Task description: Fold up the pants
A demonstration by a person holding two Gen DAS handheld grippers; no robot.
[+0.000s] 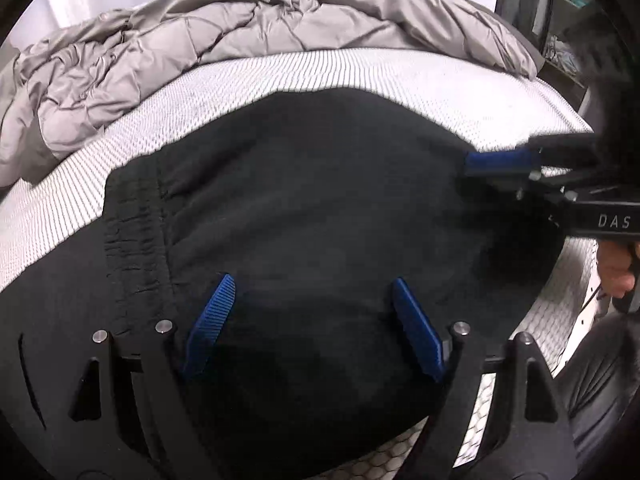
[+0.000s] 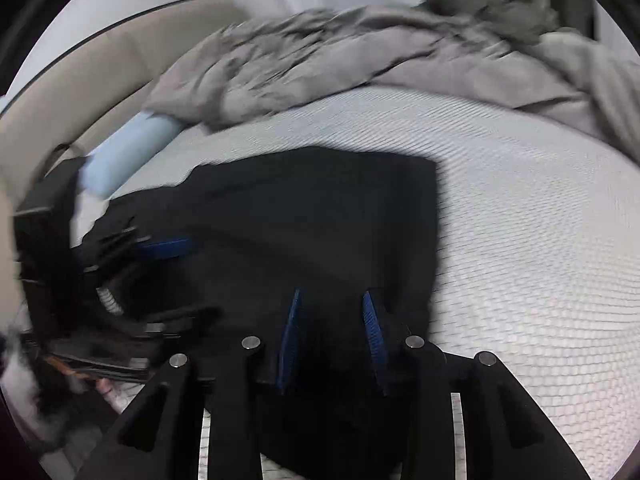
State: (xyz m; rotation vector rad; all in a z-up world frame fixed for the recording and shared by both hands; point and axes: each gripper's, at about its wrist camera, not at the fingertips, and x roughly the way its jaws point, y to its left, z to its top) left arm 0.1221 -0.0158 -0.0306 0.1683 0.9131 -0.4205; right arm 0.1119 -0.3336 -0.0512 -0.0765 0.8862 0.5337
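Observation:
The black pants (image 1: 312, 200) lie folded in a compact block on the white mattress (image 1: 360, 76), with the elastic waistband (image 1: 132, 232) at the left. My left gripper (image 1: 314, 286) hovers over the near part of the pants, its blue pads wide apart and empty. My right gripper (image 2: 330, 296) is over the pants' near right part (image 2: 312, 216), pads partly apart with nothing between them. It also shows in the left wrist view (image 1: 472, 166) at the pants' right edge. The left gripper appears blurred in the right wrist view (image 2: 160, 248).
A rumpled grey comforter (image 1: 160, 52) is heaped along the far side of the mattress. A light blue pillow (image 2: 128, 152) and a beige headboard (image 2: 100, 64) are at the far left in the right wrist view. The mattress edge drops off at the right (image 1: 576, 312).

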